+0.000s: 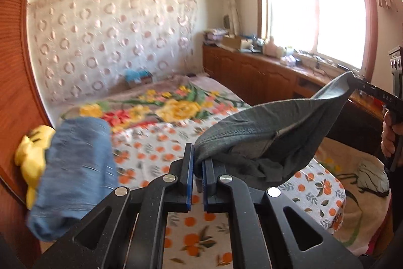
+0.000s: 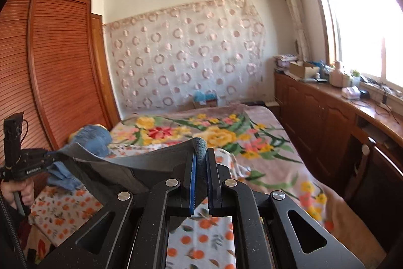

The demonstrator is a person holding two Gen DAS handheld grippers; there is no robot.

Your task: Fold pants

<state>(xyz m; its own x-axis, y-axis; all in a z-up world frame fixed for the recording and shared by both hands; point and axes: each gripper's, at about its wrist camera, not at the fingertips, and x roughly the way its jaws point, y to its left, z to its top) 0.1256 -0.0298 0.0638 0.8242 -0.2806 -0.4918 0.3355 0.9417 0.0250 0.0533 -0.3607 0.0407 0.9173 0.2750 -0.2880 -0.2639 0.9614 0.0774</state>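
A: What does the left claw (image 1: 199, 169) hold?
B: It grips one corner of the grey pants (image 1: 272, 135).
A: And the right claw (image 2: 200, 163)?
B: Clamped on the other corner; the pants hang between both claws, above the bed (image 2: 252, 143).

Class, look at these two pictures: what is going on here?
A person holds a claw in each hand and has lifted grey pants off the bed. The left claw is shut on one end of the pants, the right claw on the other, and the cloth sags between them. A blue garment lies at the bed's side. No fold is made yet.
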